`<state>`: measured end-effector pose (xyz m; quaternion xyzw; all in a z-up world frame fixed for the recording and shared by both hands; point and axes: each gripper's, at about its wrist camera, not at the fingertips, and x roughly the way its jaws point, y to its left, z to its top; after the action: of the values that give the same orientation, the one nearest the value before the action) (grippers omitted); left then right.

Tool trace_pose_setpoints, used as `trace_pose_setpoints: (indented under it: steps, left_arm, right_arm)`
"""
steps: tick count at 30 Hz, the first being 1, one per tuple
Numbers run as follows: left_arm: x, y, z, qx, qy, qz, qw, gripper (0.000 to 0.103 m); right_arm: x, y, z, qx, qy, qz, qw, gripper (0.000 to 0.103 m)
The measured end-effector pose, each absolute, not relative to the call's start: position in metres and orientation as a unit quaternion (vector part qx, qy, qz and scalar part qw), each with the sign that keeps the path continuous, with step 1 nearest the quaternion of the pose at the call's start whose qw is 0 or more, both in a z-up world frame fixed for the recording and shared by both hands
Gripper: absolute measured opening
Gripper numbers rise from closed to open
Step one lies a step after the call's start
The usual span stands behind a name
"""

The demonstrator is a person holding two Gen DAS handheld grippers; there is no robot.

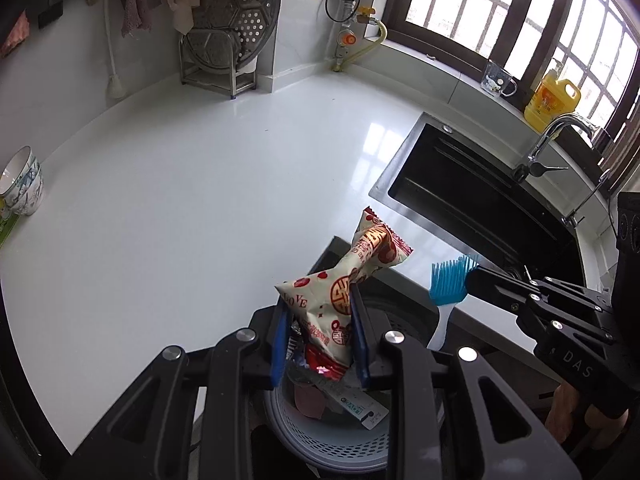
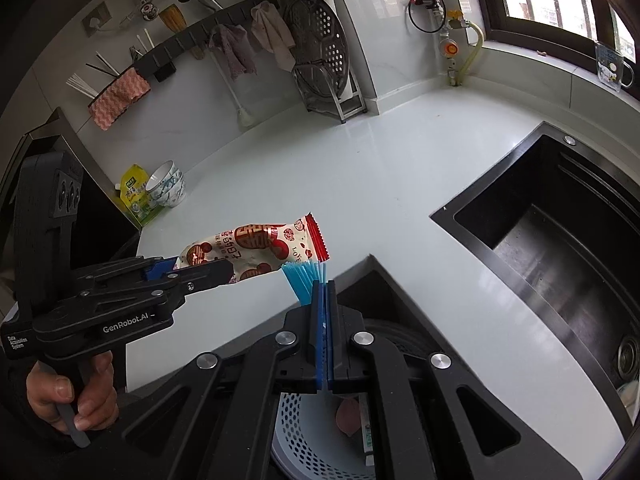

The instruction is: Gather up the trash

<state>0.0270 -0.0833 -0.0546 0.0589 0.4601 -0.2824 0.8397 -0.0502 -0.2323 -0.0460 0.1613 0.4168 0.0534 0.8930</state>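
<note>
My left gripper (image 1: 320, 300) is shut on a cream and red snack wrapper (image 1: 348, 276) and holds it in the air over a grey perforated trash basket (image 1: 320, 436) that holds several scraps. The wrapper also shows in the right wrist view (image 2: 256, 248), pinched by the left gripper (image 2: 200, 270). My right gripper (image 2: 323, 284) is shut on a brush with blue bristles (image 2: 306, 280) and a white handle. The brush (image 1: 450, 282) sits in the right gripper (image 1: 474, 276) just right of the wrapper, above the basket (image 2: 296, 432).
A white counter (image 1: 200, 200) spreads ahead with stacked bowls (image 1: 22, 184) at its left. A black sink (image 1: 480, 204) with a tap (image 1: 552, 136) lies to the right. A yellow bottle (image 1: 550, 102) and a glass cup (image 1: 494, 80) stand by the window. A steamer rack (image 1: 228, 28) stands at the back.
</note>
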Motion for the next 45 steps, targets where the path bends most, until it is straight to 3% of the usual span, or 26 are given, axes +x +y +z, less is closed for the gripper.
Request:
trace_pose_setpoints:
  steps: [19, 23, 26, 30, 31, 35, 36, 45]
  left_arm:
    - [-0.032, -0.099, -0.128, 0.075, 0.529, -0.239, 0.811, 0.028]
    - [-0.036, -0.096, -0.132, 0.064, 0.536, -0.232, 0.809, 0.033]
    - [-0.036, -0.092, -0.131, 0.062, 0.536, -0.218, 0.813, 0.052]
    - [-0.035, -0.085, -0.129, 0.057, 0.539, -0.2, 0.816, 0.063]
    - [-0.035, -0.083, -0.129, 0.055, 0.54, -0.196, 0.817, 0.064]
    - [-0.035, -0.077, -0.123, 0.049, 0.539, -0.178, 0.822, 0.071]
    - [-0.035, -0.076, -0.121, 0.048, 0.537, -0.174, 0.824, 0.075]
    - [-0.037, -0.073, -0.099, 0.041, 0.523, -0.157, 0.836, 0.083]
  right_arm:
    - [-0.094, -0.249, -0.134, 0.18, 0.5, 0.055, 0.845, 0.001]
    - [-0.091, -0.248, -0.142, 0.179, 0.511, 0.061, 0.838, 0.001]
    - [-0.09, -0.247, -0.145, 0.181, 0.519, 0.065, 0.833, 0.002]
    - [-0.091, -0.248, -0.144, 0.179, 0.518, 0.062, 0.834, 0.032]
    - [-0.092, -0.247, -0.143, 0.178, 0.516, 0.062, 0.835, 0.035]
    - [-0.092, -0.247, -0.139, 0.169, 0.523, 0.054, 0.833, 0.039]
    - [-0.093, -0.246, -0.138, 0.168, 0.525, 0.05, 0.833, 0.043]
    - [-0.106, -0.24, -0.128, 0.151, 0.539, 0.028, 0.828, 0.06]
